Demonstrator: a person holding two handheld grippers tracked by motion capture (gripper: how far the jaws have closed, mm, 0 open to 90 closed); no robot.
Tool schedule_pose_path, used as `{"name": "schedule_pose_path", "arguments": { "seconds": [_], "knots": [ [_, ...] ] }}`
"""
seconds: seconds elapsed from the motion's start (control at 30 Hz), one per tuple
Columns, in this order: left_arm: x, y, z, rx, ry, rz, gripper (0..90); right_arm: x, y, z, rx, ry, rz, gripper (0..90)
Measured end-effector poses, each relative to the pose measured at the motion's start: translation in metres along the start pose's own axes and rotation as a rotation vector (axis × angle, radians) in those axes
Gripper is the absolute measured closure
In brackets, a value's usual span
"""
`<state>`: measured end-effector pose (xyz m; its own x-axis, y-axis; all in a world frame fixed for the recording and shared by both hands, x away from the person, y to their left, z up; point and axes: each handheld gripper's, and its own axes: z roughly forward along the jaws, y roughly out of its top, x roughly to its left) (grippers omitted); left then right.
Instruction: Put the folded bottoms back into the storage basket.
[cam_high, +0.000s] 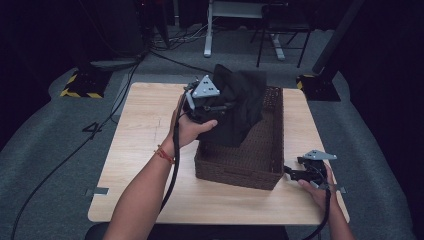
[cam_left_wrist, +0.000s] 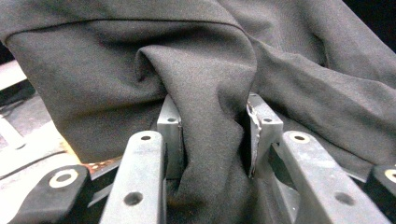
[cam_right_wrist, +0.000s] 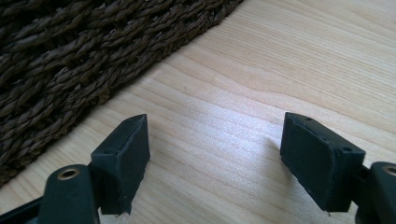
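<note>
- Where the right tool (cam_high: 289, 172) lies low on the table (cam_high: 145, 150), its two black jaws stand wide apart with nothing but bare wood grain between them, so it is released.
- Just beside that right tool, at its jaw tips, stands the near right corner of the woven basket (cam_high: 240, 172); the right gripper view shows the dark braided wall (cam_right_wrist: 56, 60) running slantwise ahead of the left jaw, close but not touching it.
- The person's right hand (cam_high: 317, 187) wraps the rear of this tool, with its cable trailing back toward the near table edge.
- Farther off, the left tool (cam_high: 220, 106) is held up above the basket's left rim, grey three-cornered plate on top, gripped by the left hand (cam_high: 189, 129), which wears a red band at the wrist.
- Between the left tool's jaws a thick fold of black cloth (cam_left_wrist: 210, 140) is pinched, the pads pressing into it from both sides: the tool is clenched on the cloth.
- Beyond the left tool the rest of the cloth (cam_high: 242, 107) hangs bunched, draping down from the jaws into the basket's inside.
</note>
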<state>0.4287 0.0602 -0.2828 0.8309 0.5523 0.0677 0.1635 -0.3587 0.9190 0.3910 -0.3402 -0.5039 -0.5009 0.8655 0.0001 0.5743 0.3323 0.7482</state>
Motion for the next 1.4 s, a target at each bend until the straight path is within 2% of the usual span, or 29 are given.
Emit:
{"name": "schedule_pose_path", "arguments": {
  "seconds": [0.07,0.23,0.4,0.43,0.5,0.77,0.9,0.97,1.0,1.03,1.13,1.17,1.4],
  "knots": [
    [-0.007,0.000,0.012,0.027,-0.026,0.015,65.4,0.000,0.000,0.000,0.000,0.000,0.000,24.4],
    [-0.014,-0.002,0.027,0.059,-0.053,0.023,65.3,0.000,0.000,0.000,-0.001,0.001,-0.001,24.4],
    [-0.022,-0.010,0.048,0.142,-0.067,0.062,65.3,0.000,0.000,0.000,0.003,-0.002,-0.004,24.2],
    [-0.022,-0.010,0.048,0.142,-0.067,0.062,65.3,0.000,0.000,0.000,0.003,-0.002,-0.004,24.2],
    [-0.023,-0.018,0.059,0.179,-0.078,0.060,65.2,0.000,0.000,0.000,0.002,-0.002,-0.004,24.2],
    [-0.024,-0.034,0.079,0.292,-0.095,0.057,63.9,0.000,0.000,0.000,0.003,-0.002,-0.003,24.2],
    [-0.023,-0.038,0.083,0.310,-0.103,0.049,64.7,0.000,0.000,0.000,0.002,0.000,-0.004,24.2],
    [-0.022,-0.039,0.084,0.317,-0.108,0.045,69.4,0.000,0.000,0.000,0.003,0.000,-0.003,24.1],
    [-0.020,-0.038,0.081,0.275,-0.130,0.036,78.3,0.000,0.000,0.000,0.002,0.000,-0.004,24.2],
    [-0.019,-0.036,0.079,0.262,-0.133,0.028,79.0,0.000,0.000,0.000,0.002,0.000,-0.005,24.2],
    [-0.019,-0.034,0.078,0.263,-0.138,0.040,76.2,0.000,0.000,0.000,0.003,0.000,-0.004,24.1],
    [-0.020,-0.034,0.078,0.279,-0.128,0.055,75.4,0.000,0.000,0.000,0.002,-0.001,-0.004,24.1],
    [-0.019,-0.034,0.077,0.290,-0.087,0.070,62.7,0.000,0.000,0.000,0.003,0.000,-0.005,23.9]
  ]
}}
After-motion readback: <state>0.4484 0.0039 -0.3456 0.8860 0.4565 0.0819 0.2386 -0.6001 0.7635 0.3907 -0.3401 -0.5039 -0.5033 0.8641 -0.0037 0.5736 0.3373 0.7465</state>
